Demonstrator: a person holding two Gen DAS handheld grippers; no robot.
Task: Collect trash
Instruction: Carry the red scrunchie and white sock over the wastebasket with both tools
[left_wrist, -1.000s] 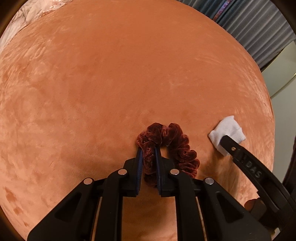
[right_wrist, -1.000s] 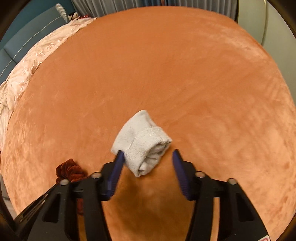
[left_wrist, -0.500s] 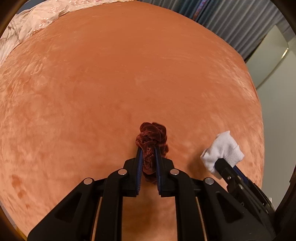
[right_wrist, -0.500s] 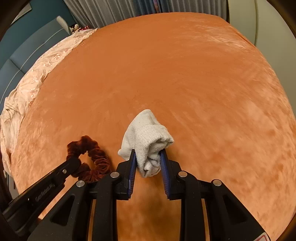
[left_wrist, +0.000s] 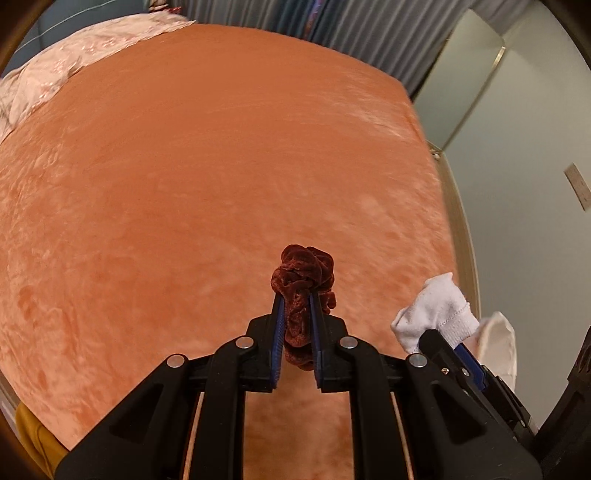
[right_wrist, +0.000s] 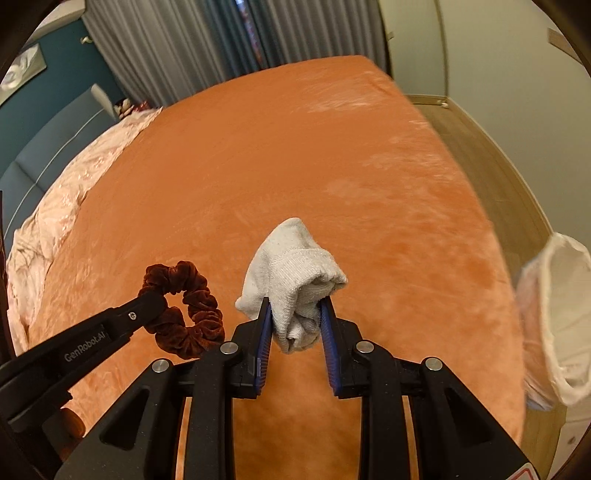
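Left wrist view: the left tongs (left_wrist: 297, 306) are clenched on a dark red velvet scrunchie (left_wrist: 303, 273), which bunches up between the two blue pads and pokes out above the fingertips, held over the orange bed (left_wrist: 184, 166). Off to the right, the right tongs (left_wrist: 448, 341) show only from the side, with a white sock (left_wrist: 432, 306) at their tip. Just behind the sock sits the pale rim of a white bag (left_wrist: 498, 347), beside the bed's edge. A pink quilt (left_wrist: 66, 62) lies crumpled at the far left of the bed, with grey curtains (left_wrist: 369, 29) beyond.

Right wrist view: the right tongs (right_wrist: 295, 314) are clamped on the sock (right_wrist: 291, 273), rolled into a bundle and pinched at its lower part between the blue pads, above the bed (right_wrist: 295, 147). At the left, one finger of the left tongs (right_wrist: 157, 304) reaches in, and the scrunchie (right_wrist: 184, 314) hangs from it as an open ring. The bag (right_wrist: 554, 314) stands open at the right, off the bed's edge over wooden floor (right_wrist: 495, 166). The quilt (right_wrist: 66, 206) runs along the bed's left side; curtains (right_wrist: 184, 44) hang behind.
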